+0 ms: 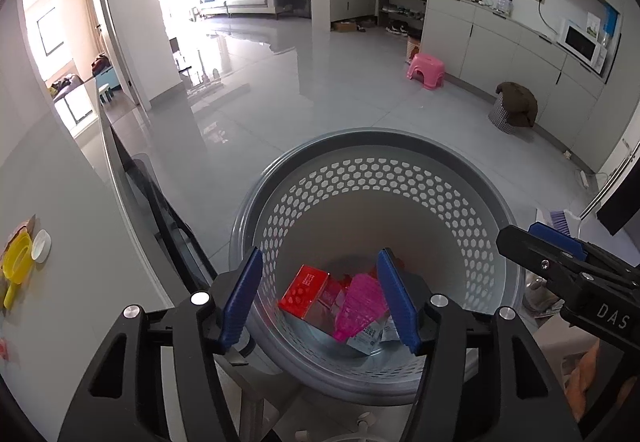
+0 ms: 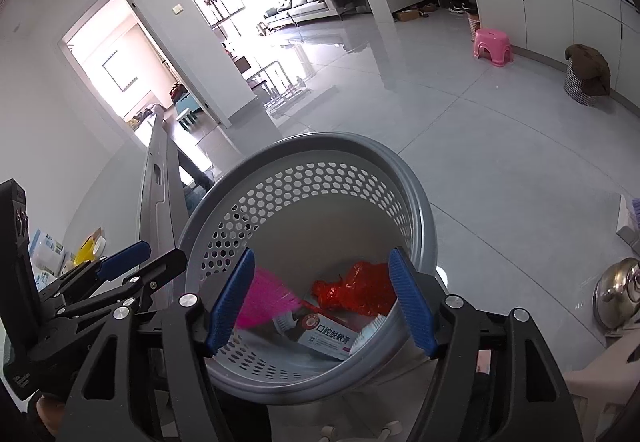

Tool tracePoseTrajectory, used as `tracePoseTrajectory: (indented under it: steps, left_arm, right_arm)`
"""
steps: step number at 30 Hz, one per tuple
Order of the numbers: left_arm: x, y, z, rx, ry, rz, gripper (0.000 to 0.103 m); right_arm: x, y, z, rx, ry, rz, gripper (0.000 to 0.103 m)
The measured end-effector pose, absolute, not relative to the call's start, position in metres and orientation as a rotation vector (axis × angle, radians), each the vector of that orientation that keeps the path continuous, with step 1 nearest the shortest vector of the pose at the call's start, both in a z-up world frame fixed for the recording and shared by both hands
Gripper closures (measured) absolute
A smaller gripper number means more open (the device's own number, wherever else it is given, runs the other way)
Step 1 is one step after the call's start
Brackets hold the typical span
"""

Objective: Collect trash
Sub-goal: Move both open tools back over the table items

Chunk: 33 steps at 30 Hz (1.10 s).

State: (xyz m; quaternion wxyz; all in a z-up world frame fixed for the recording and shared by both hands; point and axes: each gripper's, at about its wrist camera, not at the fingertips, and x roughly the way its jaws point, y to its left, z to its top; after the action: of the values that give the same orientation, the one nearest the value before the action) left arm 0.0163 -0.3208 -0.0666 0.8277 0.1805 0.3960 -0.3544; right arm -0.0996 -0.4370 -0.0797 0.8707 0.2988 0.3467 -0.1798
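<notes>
Hovering over the round grey perforated plastic wastebasket (image 1: 372, 178), both the left gripper (image 1: 320, 298) and right gripper (image 2: 322, 300) gape empty, its red carton (image 1: 306, 288) and pink wrapper (image 1: 360, 302) at six o'clock, so bumping its rim could spill them.

Grey honeycomb-perforated basket (image 1: 400, 178) holds red box (image 1: 306, 288)

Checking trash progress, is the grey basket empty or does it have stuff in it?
Not empty: the grey basket holds a red box, a pink wrapper and a red bag.
</notes>
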Motion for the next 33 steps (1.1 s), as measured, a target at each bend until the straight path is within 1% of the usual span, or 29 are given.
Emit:
tracePoseTrajectory:
  steps: [15, 21, 24, 30, 33]
  left_arm:
    - [0.005, -0.307, -0.055, 0.362, 0.823, -0.735, 0.038]
    - [-0.003, -0.295, -0.048, 0.355, 0.793, -0.730, 0.037]
    - [-0.007, -0.285, -0.042, 0.344, 0.780, -0.726, 0.030]
    - [-0.014, -0.264, -0.032, 0.326, 0.749, -0.700, 0.026]
    - [-0.015, -0.251, -0.030, 0.319, 0.734, -0.674, 0.025]
  right_arm:
    - [-0.122, -0.428, -0.076, 0.633, 0.729, -0.396, 0.036]
    - [-0.136, -0.419, -0.068, 0.618, 0.712, -0.402, 0.034]
    - [-0.142, -0.413, -0.064, 0.614, 0.701, -0.402, 0.034]
    - [-0.146, -0.400, -0.053, 0.588, 0.692, -0.377, 0.030]
    - [-0.145, -0.392, -0.053, 0.575, 0.697, -0.358, 0.030]
